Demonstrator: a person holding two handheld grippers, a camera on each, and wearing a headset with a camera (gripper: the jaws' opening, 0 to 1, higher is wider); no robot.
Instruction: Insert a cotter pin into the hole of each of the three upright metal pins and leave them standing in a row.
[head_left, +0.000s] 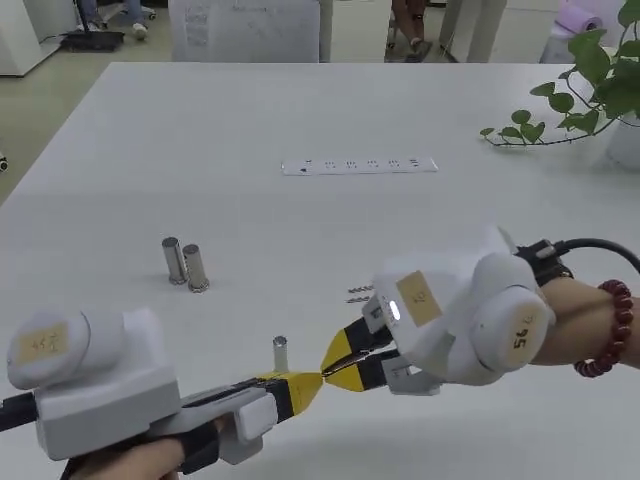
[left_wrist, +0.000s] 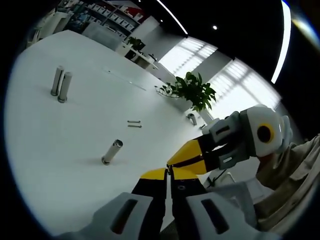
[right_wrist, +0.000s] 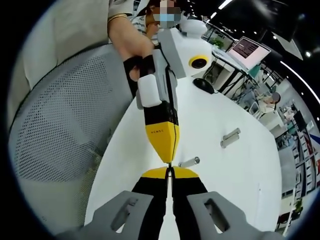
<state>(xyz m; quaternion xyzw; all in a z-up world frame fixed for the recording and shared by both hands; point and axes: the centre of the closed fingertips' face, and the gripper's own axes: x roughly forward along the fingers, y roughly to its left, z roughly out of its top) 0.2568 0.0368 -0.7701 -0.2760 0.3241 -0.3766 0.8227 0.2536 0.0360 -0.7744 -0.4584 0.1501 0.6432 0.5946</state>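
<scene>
3 mtl pins (head_left: 195, 268), 2 cotter pins (head_left: 359, 294)

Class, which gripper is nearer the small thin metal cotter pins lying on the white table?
Right. The right gripper lies close on the near side of the small thin metal cotter pins; the left gripper reaches in from farther left, tips meeting the right's.

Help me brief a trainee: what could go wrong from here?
1. The left gripper and right gripper meet tip to tip above the table. Anything passed between them, too small to see here, could drop.
2. The nearest pin stands just beyond the tips, so a stray move might topple it.
3. The cotter pins lie loose near the right gripper and could be swept away.
</scene>
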